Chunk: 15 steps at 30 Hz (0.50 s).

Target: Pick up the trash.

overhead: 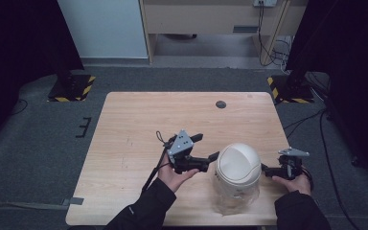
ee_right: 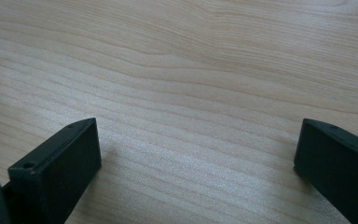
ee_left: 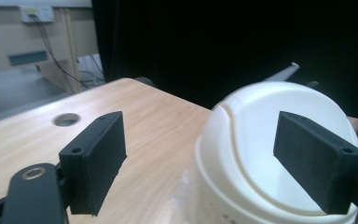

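A white bin with a domed swing lid (overhead: 237,175) stands on the wooden table (overhead: 139,124) near its front edge. My left gripper (overhead: 207,146) is held just left of the bin, open, one jaw close to the lid's side and the other farther back. In the left gripper view the dome (ee_left: 270,154) sits partly behind the right jaw, with nothing held between the jaws of my left gripper (ee_left: 200,135). My right gripper (overhead: 270,170) is low at the bin's right side. In its own view my right gripper (ee_right: 196,140) is wide open over bare wood (ee_right: 191,70).
A round cable hole (overhead: 221,104) sits near the table's far edge, also seen as the hole (ee_left: 66,119) in the left gripper view. Dark carpet surrounds the table. Black stands with yellow-striped bases (overhead: 72,86) flank the far corners.
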Each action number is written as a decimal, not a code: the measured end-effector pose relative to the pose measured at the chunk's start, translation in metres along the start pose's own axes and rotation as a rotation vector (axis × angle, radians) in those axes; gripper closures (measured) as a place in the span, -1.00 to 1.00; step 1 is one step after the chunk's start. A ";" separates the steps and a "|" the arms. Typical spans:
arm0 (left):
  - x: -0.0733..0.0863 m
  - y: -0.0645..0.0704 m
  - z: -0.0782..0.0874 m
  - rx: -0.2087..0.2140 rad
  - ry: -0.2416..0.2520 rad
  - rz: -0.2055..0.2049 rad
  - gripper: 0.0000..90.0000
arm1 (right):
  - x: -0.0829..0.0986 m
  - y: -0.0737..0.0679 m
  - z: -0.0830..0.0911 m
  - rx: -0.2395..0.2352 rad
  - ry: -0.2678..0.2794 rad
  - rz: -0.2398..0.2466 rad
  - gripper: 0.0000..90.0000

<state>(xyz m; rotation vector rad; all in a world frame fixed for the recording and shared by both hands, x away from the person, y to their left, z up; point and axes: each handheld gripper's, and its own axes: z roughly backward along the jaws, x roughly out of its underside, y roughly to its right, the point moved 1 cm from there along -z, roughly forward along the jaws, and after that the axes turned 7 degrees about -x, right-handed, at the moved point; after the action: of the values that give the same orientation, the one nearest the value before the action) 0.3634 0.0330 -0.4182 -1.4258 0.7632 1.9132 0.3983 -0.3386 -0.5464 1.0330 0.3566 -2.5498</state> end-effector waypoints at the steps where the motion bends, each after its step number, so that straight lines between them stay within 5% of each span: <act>1: 0.002 0.003 -0.004 0.007 -0.009 -0.001 -0.64 | 0.000 0.000 0.000 0.001 0.000 0.000 -0.98; 15: 0.026 0.019 -0.037 0.019 -0.137 -0.029 -0.68 | 0.000 0.000 0.000 -0.001 -0.003 0.000 -0.98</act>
<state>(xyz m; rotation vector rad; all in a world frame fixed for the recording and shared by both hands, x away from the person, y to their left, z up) 0.3660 -0.0038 -0.4507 -1.2726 0.6901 1.9535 0.3983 -0.3387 -0.5462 1.0291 0.3567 -2.5504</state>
